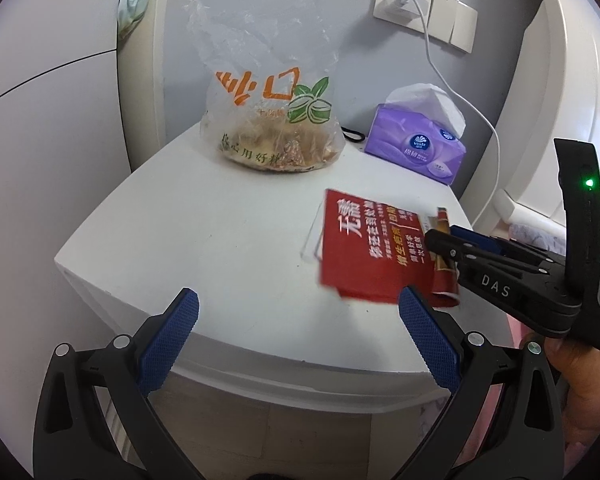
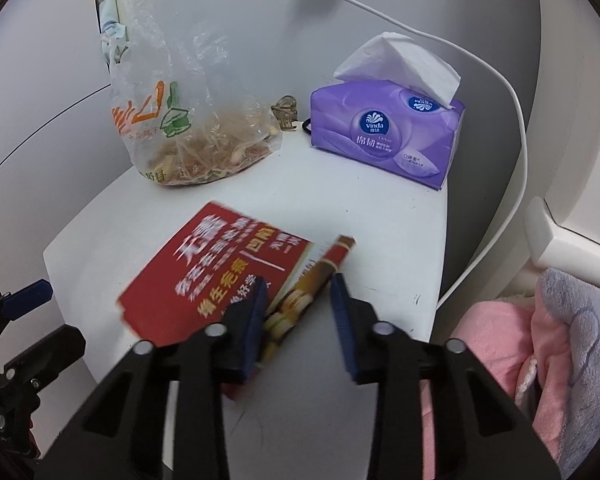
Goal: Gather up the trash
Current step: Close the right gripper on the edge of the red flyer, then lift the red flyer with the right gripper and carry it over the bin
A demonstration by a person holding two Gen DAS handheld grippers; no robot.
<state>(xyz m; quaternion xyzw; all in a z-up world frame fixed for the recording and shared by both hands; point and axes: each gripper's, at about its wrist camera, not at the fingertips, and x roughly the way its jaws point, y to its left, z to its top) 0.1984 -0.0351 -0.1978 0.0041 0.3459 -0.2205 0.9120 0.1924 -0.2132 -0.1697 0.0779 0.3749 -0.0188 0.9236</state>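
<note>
Right wrist view: my right gripper (image 2: 298,294) has its fingers narrowed around the edge of a red leaflet (image 2: 216,268) in the lower middle of the frame; the left pad lies on it, but I cannot tell whether the two pinch it. The leaflet rests on the white counter (image 2: 380,240). A plastic trash bag (image 2: 188,136) stands at upper left, a purple tissue pack (image 2: 384,128) at upper right. Left wrist view: my left gripper (image 1: 298,312) hangs with fingers wide and empty over the counter's near edge.
</note>
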